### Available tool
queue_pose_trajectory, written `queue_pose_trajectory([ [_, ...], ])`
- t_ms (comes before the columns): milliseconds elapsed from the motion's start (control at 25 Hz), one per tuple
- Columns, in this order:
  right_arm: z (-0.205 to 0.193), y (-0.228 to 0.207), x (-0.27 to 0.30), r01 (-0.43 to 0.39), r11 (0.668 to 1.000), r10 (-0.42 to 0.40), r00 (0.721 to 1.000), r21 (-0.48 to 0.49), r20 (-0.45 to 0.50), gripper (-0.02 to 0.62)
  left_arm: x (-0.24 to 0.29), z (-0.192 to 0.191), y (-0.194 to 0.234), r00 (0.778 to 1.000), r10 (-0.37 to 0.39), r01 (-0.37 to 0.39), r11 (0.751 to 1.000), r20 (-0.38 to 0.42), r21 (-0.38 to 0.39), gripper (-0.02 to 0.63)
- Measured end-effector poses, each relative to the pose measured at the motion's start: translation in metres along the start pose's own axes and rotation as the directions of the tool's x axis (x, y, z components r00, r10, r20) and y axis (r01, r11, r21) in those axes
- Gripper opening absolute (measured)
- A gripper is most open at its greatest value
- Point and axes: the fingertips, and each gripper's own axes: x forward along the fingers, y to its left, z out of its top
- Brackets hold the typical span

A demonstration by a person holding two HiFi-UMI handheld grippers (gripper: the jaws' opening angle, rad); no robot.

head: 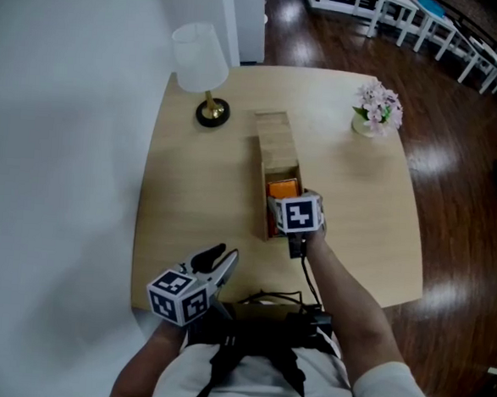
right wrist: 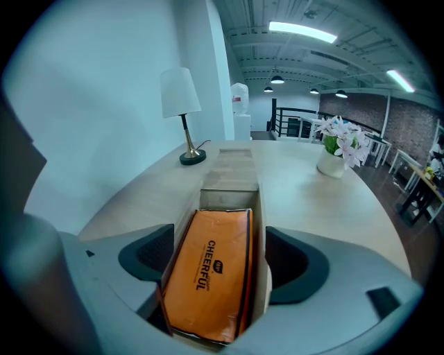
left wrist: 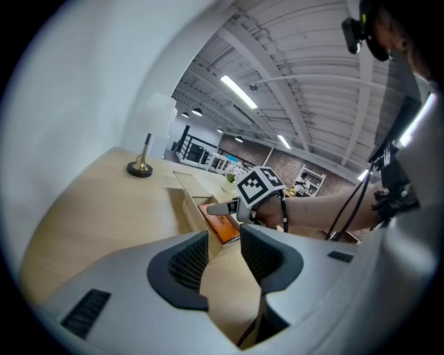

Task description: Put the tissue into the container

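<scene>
A long wooden container [head: 272,140] lies lengthwise at the middle of the table. An orange tissue pack [right wrist: 208,270] rests in its near, uncovered end, and it also shows as an orange patch [head: 283,188] in the head view. My right gripper [right wrist: 218,260] hangs over that end, its jaws spread wide on either side of the pack and the box walls, with no pad pressing on the pack. My left gripper [head: 219,256] waits near the table's front left edge, open with only bare table between its jaws [left wrist: 223,256]. From there the right gripper [left wrist: 232,206] is seen above the tissue pack [left wrist: 220,227].
A white-shaded lamp [head: 203,63] stands at the back left of the table [head: 181,197]. A vase of pale flowers [head: 376,109] stands at the back right. Black cables [head: 275,301] hang by the front edge, close to the person's body. A white wall runs along the left.
</scene>
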Motion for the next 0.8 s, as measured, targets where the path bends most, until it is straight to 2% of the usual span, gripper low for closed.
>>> queue_pose_trajectory([
  [360,0.014,-0.014,-0.036,-0.021,0.999,0.024,0.994,-0.029,0.103,0.416,0.020,0.007,-0.021,0.999,-0.049,0.049,0.999,-0.005,-0.001,0.135],
  [520,0.010,-0.025,-0.054,-0.048,0.999,0.051,0.992,-0.026,0.116,0.416,0.030,0.010,-0.031,0.998,-0.070,0.070,0.998,0.002,-0.007,0.133],
  [800,-0.001,-0.046,-0.086,-0.092,0.996,0.094,0.987,-0.021,0.127,0.413,0.043,0.015,-0.055,0.993,-0.112,0.112,0.994,0.029,-0.013,0.080],
])
